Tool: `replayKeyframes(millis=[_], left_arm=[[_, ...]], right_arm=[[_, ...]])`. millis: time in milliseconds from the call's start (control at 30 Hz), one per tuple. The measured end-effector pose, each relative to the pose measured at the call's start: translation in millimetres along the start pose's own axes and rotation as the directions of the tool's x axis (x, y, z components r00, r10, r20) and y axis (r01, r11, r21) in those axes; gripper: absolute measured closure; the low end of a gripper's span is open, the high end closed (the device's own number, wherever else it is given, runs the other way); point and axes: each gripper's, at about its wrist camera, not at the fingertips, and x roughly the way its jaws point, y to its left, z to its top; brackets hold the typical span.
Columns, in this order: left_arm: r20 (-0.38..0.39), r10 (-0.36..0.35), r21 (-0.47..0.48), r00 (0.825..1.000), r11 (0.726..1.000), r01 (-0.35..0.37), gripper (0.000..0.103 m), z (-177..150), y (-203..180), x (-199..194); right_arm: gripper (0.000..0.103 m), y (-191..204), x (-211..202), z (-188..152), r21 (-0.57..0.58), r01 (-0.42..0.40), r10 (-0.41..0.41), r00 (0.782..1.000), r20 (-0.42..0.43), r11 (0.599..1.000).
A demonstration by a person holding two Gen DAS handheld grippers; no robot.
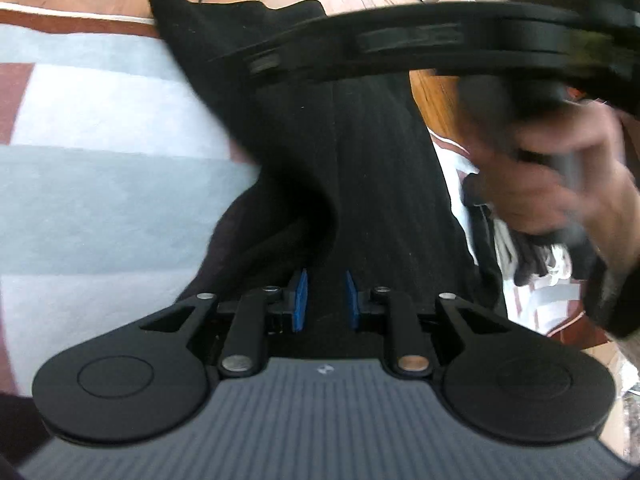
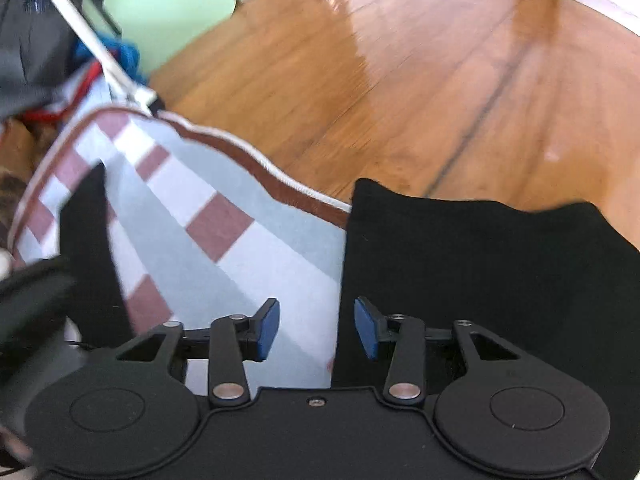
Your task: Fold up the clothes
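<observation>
Under left claw (image 1: 326, 300): black garment (image 1: 360, 168), untouched.

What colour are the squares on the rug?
Reddish-brown squares on a pale blue and white rug, best in the right wrist view.

At the bottom centre of the frame the right gripper (image 2: 316, 328) has its blue pads (image 2: 267, 330) set apart with nothing pressed between them, and the straight left edge of a black garment (image 2: 480, 272) runs down through the gap. The garment fills the lower right, lying on a checked rug (image 2: 208, 216) of pale blue, white and reddish-brown squares that spreads across the left. Glossy wooden floor (image 2: 400, 72) covers the upper half, with a white pole (image 2: 88, 36) and a heap of blurred coloured items (image 2: 104, 56) at the upper left.
</observation>
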Motion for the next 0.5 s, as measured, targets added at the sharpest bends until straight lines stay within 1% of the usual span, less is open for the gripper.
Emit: replayKeyframes(millis=[33, 67, 100, 133, 167, 200, 233, 267, 300, 333, 367, 400, 433, 467, 500], left_arm=[[0.004, 0.027, 0.024, 1.0, 0.999, -0.027, 0.083, 0, -1, -5], [0.025, 0.093, 0.077, 0.995, 0.993, -0.095, 0.083, 1, -7, -11], [0.053, 0.143, 0.131, 0.988, 0.98, -0.149, 0.083, 2, -13, -17], [0.068, 0.153, 0.145, 0.986, 0.976, -0.161, 0.083, 2, -14, -22], [0.081, 0.161, 0.155, 0.984, 0.973, -0.172, 0.083, 3, -14, -26], [0.088, 0.161, 0.142, 0.983, 0.975, -0.172, 0.08, 4, -11, -29], [0.095, 0.17, 0.135, 0.981, 0.974, -0.182, 0.079, 4, -9, -30], [0.099, 0.181, 0.141, 0.979, 0.971, -0.194, 0.079, 3, -10, -30], [0.103, 0.192, 0.146, 0.976, 0.968, -0.206, 0.079, 2, -11, -29], [0.107, 0.2, 0.15, 0.974, 0.965, -0.215, 0.076, 1, -11, -28], [0.106, 0.19, 0.151, 0.976, 0.967, -0.205, 0.074, 1, -13, -27], [0.104, 0.179, 0.152, 0.978, 0.969, -0.193, 0.069, 1, -14, -25], [0.098, 0.161, 0.16, 0.982, 0.972, -0.175, 0.065, 1, -17, -22], [0.091, 0.146, 0.169, 0.985, 0.973, -0.159, 0.062, 2, -19, -18], [0.079, 0.136, 0.18, 0.988, 0.972, -0.148, 0.062, -2, -21, -13]], right_arm=[[0.045, 3, 13, 4, -0.013, 0.009, -0.01, 1.0, -0.02, 1.0], [0.044, 6, 26, 7, -0.027, 0.019, -0.02, 0.999, -0.039, 0.999], [0.042, 5, 38, 12, -0.025, 0.051, -0.052, 0.997, -0.054, 0.998], [0.042, 6, 39, 13, -0.04, 0.062, -0.062, 0.998, 0.004, 0.997], [0.044, 7, 37, 16, -0.05, 0.092, -0.09, 0.995, 0.037, 0.995], [0.068, 6, 37, 18, -0.05, 0.138, -0.135, 0.99, 0.048, 0.989], [0.099, 3, 32, 17, -0.043, 0.155, -0.153, 0.987, 0.057, 0.987], [0.103, -1, 27, 16, -0.035, 0.172, -0.17, 0.983, 0.065, 0.984], [0.103, -6, 13, 11, -0.015, 0.19, -0.187, 0.975, 0.119, 0.982], [0.103, -11, -1, 6, 0.006, 0.206, -0.204, 0.964, 0.172, 0.979], [0.103, -18, -17, -1, 0.056, 0.201, -0.208, 0.953, 0.22, 0.978], [0.103, -25, -33, -7, 0.106, 0.193, -0.215, 0.94, 0.266, 0.976], [0.102, -36, -51, -17, 0.187, 0.18, -0.231, 0.925, 0.303, 0.966], [0.102, -42, -61, -24, 0.227, 0.162, -0.231, 0.92, 0.318, 0.96], [0.098, -46, -69, -30, 0.239, 0.14, -0.214, 0.922, 0.323, 0.961]])
